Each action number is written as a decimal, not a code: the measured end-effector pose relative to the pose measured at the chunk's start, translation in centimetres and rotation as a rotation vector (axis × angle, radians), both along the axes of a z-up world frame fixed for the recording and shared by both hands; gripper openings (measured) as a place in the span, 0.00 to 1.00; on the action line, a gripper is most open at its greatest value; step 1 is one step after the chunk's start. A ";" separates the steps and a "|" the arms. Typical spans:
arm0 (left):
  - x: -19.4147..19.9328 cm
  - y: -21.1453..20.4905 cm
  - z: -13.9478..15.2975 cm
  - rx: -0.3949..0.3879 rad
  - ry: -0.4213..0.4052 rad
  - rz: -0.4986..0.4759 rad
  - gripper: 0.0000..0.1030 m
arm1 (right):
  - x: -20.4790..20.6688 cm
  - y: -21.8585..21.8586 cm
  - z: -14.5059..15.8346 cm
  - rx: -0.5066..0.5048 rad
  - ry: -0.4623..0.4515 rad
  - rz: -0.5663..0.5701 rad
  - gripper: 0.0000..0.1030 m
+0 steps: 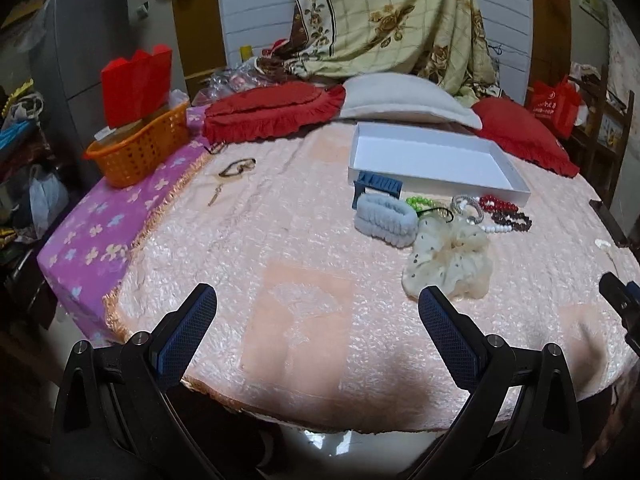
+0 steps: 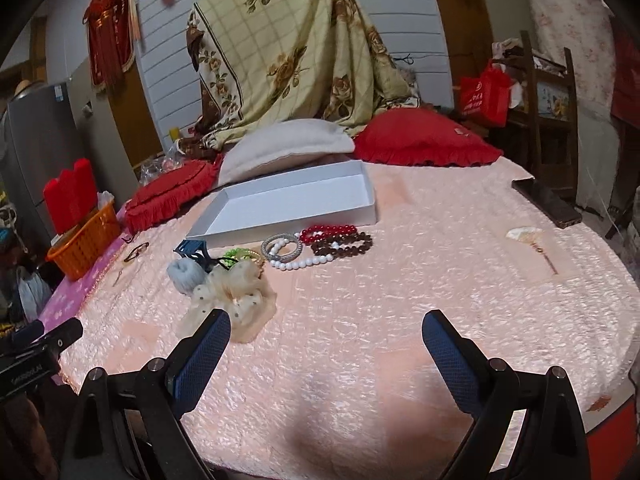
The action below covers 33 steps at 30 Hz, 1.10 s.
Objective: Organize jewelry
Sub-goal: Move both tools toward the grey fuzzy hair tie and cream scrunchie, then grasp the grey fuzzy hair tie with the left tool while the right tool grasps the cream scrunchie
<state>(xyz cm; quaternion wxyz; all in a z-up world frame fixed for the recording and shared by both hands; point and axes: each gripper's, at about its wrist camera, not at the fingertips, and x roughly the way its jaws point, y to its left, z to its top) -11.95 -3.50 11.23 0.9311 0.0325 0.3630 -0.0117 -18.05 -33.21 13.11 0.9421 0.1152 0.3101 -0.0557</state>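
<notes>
A white shallow box (image 1: pixel 424 156) (image 2: pixel 296 204) lies empty on the pink bed cover. In front of it sits a cluster: a blue hair claw (image 1: pixel 376 188) (image 2: pixel 192 250), a grey-blue scrunchie (image 1: pixel 386 218) (image 2: pixel 184 274), a cream dotted scrunchie (image 1: pixel 448 258) (image 2: pixel 232 292), green beads (image 1: pixel 420 203) (image 2: pixel 236 254), a silver bangle (image 2: pixel 282 249), white beads (image 2: pixel 304 264), red beads (image 1: pixel 496 203) (image 2: pixel 328 232) and dark brown beads (image 1: pixel 514 218) (image 2: pixel 344 246). My left gripper (image 1: pixel 316 320) and right gripper (image 2: pixel 326 344) are open and empty, low over the near bed edge.
An orange basket (image 1: pixel 140 148) (image 2: pixel 86 244) holding a red bag stands at the left. Red pillows (image 1: pixel 272 110) (image 2: pixel 424 140) and a white pillow (image 1: pixel 404 98) lie behind the box. A dark loop and a pin (image 1: pixel 236 170) lie left; a shell-like hairpin (image 2: pixel 528 240) and a dark phone-like slab (image 2: pixel 546 202) lie right.
</notes>
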 end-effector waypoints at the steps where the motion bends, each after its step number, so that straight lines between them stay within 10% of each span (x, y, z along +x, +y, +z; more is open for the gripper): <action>1: 0.2 -0.2 -0.4 0.003 0.017 -0.008 0.99 | 0.0 -0.2 -0.4 -0.001 0.015 -0.003 0.93; 10: 0.5 -0.1 -1.7 0.030 0.013 -0.043 0.99 | 2.1 0.5 -1.5 -0.010 0.068 0.045 0.91; 17: 3.9 1.9 -2.4 0.017 0.069 -0.033 0.98 | 7.3 3.1 -2.9 0.046 0.132 0.205 0.70; 20: 5.7 2.2 -2.4 0.005 0.098 -0.054 0.78 | 9.6 4.1 -3.6 0.050 0.146 0.240 0.68; 33: 16.8 1.3 -5.0 -0.360 0.307 -0.161 0.73 | 15.6 4.9 -7.1 0.130 0.223 0.297 0.68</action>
